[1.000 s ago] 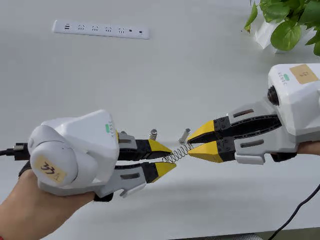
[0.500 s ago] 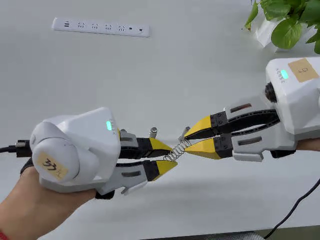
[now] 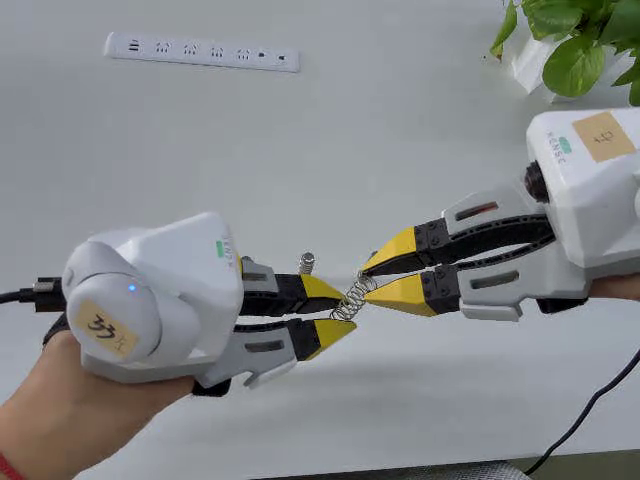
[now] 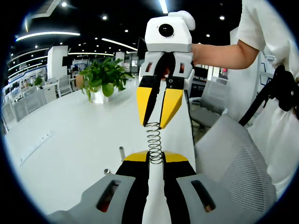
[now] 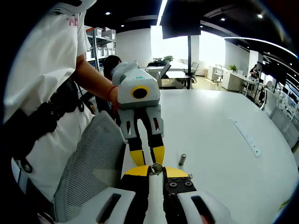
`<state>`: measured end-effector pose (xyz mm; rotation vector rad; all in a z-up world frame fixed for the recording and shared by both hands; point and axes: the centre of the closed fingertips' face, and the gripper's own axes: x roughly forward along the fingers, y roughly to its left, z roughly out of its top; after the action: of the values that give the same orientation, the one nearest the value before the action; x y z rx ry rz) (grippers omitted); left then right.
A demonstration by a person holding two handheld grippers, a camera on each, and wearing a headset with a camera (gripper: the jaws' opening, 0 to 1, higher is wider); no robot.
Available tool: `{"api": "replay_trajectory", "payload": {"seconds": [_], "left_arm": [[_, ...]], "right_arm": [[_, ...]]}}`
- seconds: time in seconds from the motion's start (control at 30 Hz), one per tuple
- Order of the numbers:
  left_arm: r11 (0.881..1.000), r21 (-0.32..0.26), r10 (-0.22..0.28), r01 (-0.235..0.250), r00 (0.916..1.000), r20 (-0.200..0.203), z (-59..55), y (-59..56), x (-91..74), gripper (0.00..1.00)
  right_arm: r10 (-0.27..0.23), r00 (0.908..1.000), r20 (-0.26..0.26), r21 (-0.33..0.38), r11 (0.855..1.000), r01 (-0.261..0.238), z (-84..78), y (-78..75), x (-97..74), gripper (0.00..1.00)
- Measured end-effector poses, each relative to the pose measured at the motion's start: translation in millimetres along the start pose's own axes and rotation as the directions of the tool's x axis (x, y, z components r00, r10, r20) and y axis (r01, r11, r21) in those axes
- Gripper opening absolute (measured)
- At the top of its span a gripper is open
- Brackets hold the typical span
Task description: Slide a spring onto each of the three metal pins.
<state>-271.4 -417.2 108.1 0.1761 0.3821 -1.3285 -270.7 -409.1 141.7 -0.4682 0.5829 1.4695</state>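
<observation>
Step in hand, as I judge it: a mid-air handover or re-grip of the spring (image 3: 350, 300) before it is threaded.

- **Left gripper** (image 3: 346, 312): jaws closed on the spring's lower end. The left gripper view shows the coil end pinched between the yellow tips.
- **Right gripper** (image 3: 364, 284): jaws drawn in on the spring's other end. They look clamped on it rather than just touching it.
- **Spring:** spans the short gap between the two sets of tips. It runs diagonally, off the workbench (image 3: 300, 150), and does not look visibly stretched.

**Place:** the spring is near the upright metal pin (image 3: 307, 264), on the person's side of it and slightly to its right, not touching it. Both grippers' tips meet just in front of that pin, the left gripper reaching in from its left and the right gripper from its right.

**To do it well:**
- Let only one gripper go, and only once the other has a firm hold.
- Grip the coil by its side near one end, so the bore stays open.
- Squeeze lightly, because thin wire deforms or shoots out.
- Then turn the spring upright, put the open end over the pin top, and lower it straight down.
- **Risk:** a tilted spring catches on the pin's tip.
</observation>
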Motion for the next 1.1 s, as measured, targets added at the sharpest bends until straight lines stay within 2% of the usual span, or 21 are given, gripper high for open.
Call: {"api": "replay_trajectory", "payload": {"seconds": [0.37, 0.53, 0.63, 0.83, 1.07, 1.1], "left_arm": [[1.0, -0.004, -0.001, 0.001, 1.0, 0.006, -0.8, -0.7, -0.3, 0.07], [1.0, 0.0, -0.005, 0.005, 0.9999, 0.012, 0.3, -2.0, -0.5, 0.07], [1.0, 0.003, -0.004, 0.004, 0.9997, 0.024, 3.1, -1.7, -0.4, 0.07], [1.0, 0.001, 0.002, -0.002, 0.9981, 0.062, 11.7, -0.8, -0.4, 0.07], [1.0, 0.004, 0.005, -0.005, 0.9974, 0.072, 15.0, 0.2, -1.7, 0.07], [1.0, 0.003, 0.006, -0.007, 0.9973, 0.074, 15.7, 0.6, -1.9, 0.07]], "right_arm": [[0.011, 0.9999, 0.0, 0.03, 0.999, -0.011, 0.3, 0.2, -2.0, 0.07], [0.022, 0.9997, 0.013, 0.054, 0.998, -0.023, 7.3, -2.1, -7.0, 0.14], [0.051, 0.9984, -0.026, 0.023, 0.998, -0.051, 6.4, 0.4, -6.4, 0.15], [0.105, 0.9862, -0.128, -0.043, 0.993, -0.112, 4.6, 2.0, -2.8, 0.15], [0.14, 0.9731, -0.183, -0.091, 0.983, -0.159, 9.2, -2.0, -0.6, 0.14], [0.149, 0.969, -0.197, -0.096, 0.981, -0.17, 8.6, -1.3, 0.6, 0.14]]}}
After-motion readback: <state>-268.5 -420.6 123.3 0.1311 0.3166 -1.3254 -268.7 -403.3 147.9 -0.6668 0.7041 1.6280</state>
